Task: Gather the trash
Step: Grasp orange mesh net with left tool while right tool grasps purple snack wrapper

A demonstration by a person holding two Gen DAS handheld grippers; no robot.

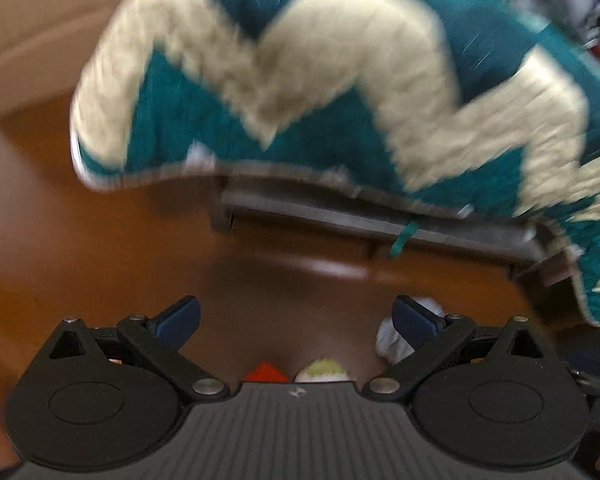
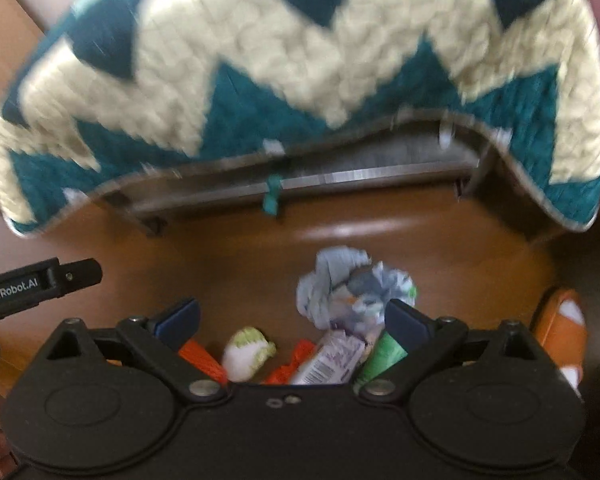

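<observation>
right gripper (image 2: 294, 316) fingers wide apart, empty | left gripper (image 1: 296, 316) likewise spread, empty | trash pile (image 2: 340, 320) on brown floor (image 2: 440, 248) between right fingers | teal-cream zigzag blanket (image 2: 300, 60) hem overhangs grey frame (image 2: 340, 178) beyond; bare floor between

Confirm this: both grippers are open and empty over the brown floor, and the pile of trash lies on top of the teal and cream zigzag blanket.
One error: the trash pile lies on the brown floor in front of the blanket, not on it, as the right wrist view shows. The left gripper and right gripper are indeed open and empty.
</observation>
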